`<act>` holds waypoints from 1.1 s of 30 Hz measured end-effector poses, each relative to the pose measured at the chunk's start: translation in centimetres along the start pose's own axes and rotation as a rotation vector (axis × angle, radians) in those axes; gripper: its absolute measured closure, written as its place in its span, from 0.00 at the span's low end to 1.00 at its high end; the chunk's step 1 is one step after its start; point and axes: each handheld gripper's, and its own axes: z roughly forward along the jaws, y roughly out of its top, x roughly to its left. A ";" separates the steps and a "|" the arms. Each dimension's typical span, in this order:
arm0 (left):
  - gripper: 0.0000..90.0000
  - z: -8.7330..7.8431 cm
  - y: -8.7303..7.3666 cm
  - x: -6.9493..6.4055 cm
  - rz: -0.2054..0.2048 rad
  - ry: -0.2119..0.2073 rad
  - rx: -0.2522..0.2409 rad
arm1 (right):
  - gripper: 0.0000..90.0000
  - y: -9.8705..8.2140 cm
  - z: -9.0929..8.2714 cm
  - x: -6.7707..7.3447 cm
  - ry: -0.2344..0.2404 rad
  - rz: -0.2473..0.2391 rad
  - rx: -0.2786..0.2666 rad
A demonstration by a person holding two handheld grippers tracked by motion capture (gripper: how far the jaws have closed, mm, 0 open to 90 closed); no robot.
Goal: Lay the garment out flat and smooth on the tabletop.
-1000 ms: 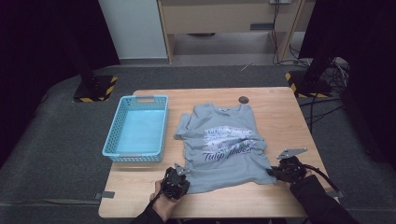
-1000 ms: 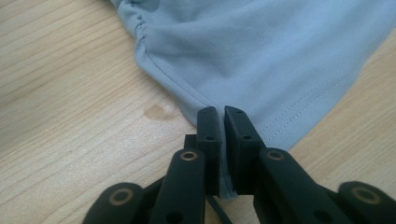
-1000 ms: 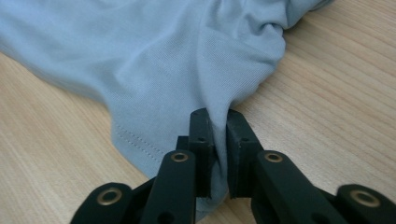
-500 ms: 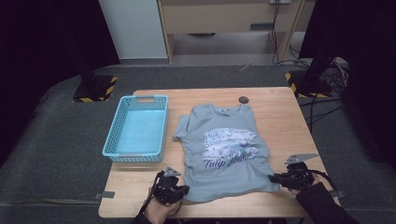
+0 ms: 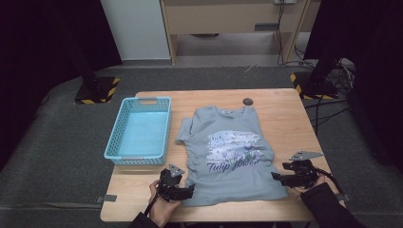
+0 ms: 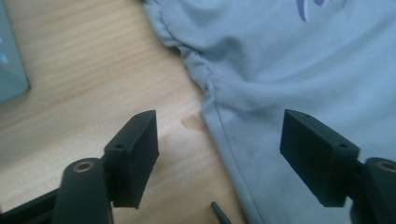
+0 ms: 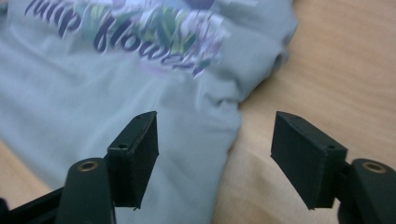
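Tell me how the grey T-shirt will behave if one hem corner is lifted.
The T-shirt is probably floppy: its side edge puckers into gathers, so a lifted corner should drape and drag the rest. It looks thin and light. On the smooth wooden table it will likely slide and bunch rather than hold shape.

On the table (image 5: 285,114) the shirt (image 5: 228,156) lies flat at the centre, collar toward 12 o'clock, hem toward 6. The basket (image 5: 112,142) sits at 9 o'clock from the shirt, just beside its sleeve. A small disc (image 5: 247,101) lies at 12 o'clock, near the collar. The left gripper (image 5: 187,190) sits at 7 o'clock, at the hem's corner; the right gripper (image 5: 276,176) at 4 o'clock, at the other corner. Beyond the table, a cabinet (image 5: 228,19) stands at 12 o'clock.
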 end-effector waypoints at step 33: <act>0.05 3.3 0.7 2.1 0.019 0.042 -0.013 | 0.28 12.9 7.8 -6.8 -0.115 0.095 -0.236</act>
